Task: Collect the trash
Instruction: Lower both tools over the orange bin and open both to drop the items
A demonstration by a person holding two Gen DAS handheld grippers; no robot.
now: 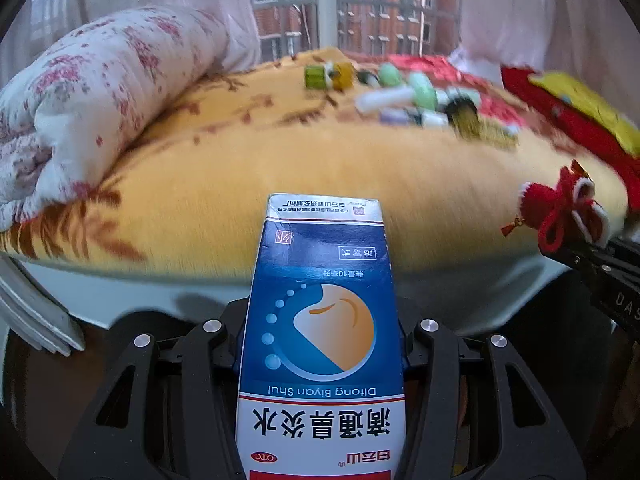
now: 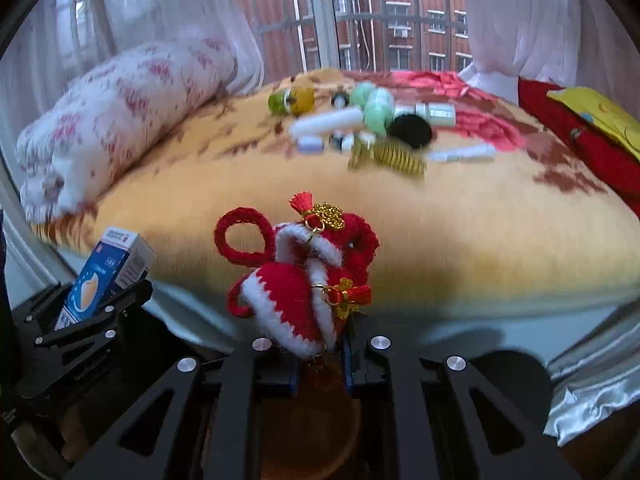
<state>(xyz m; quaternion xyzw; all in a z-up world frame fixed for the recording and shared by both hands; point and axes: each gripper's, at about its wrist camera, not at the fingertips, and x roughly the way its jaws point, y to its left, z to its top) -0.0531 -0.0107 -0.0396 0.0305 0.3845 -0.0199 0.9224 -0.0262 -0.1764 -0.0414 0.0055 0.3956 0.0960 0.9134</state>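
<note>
Trash sits in both tongs at once: the left gripper [image 1: 320, 360] pinches a blue and white medicine carton [image 1: 320, 320], its jaws pressed against the carton's two sides, and the right gripper [image 2: 320, 360] is squeezed shut on the lower edge of a red and white knitted ornament [image 2: 304, 280] with gold charms. More loose items [image 2: 368, 128], small bottles, tubes and caps, lie far back on the yellow blanket [image 2: 480, 220], well apart from both tools.

Carrying looks like the step in hand, with no bin in either view. To do it well, keep both grips firm and steady; the carton stands tall out of the jaws and could lever loose if tilted sharply, so it is best held close to upright. The ornament is soft and dangles by a small bite, so swinging it risks a slip or a snag of its loops.

Both grippers point forward and downward over the near edge of the bed, side by side, the left one visible at the left of the right view.
</note>
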